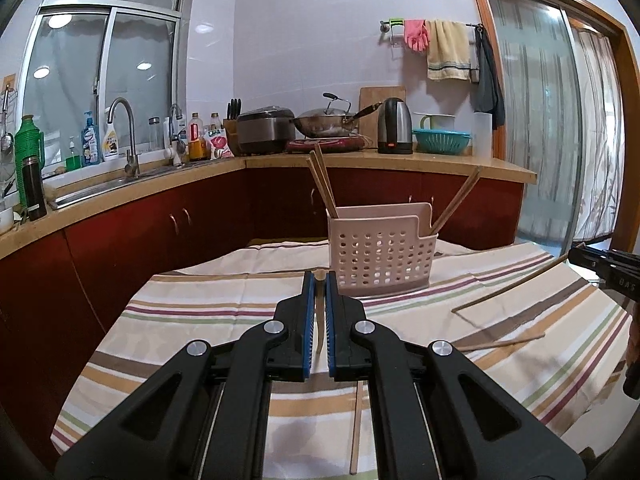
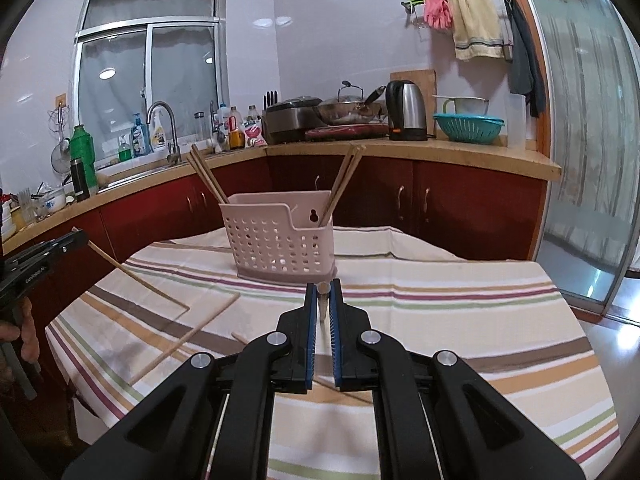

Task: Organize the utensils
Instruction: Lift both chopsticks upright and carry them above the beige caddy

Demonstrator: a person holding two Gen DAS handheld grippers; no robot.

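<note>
Striped tablecloth (image 2: 440, 308) — pink utensil basket (image 2: 280, 240), loose chopsticks (image 2: 188, 336)

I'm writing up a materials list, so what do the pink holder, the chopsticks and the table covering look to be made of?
Pink holder: likely moulded plastic, matte, with punched round holes and a keyhole hanging slot. Chopsticks: probably bamboo or wood, an unvarnished-looking tan, thin straight sticks. Table covering: woven fabric, striped, showing folds and wrinkles.

A home kitchen: sink faucet (image 1: 124, 136), wok (image 1: 324, 122), electric kettle (image 1: 395, 126) along a wooden counter (image 1: 360, 160).
</note>
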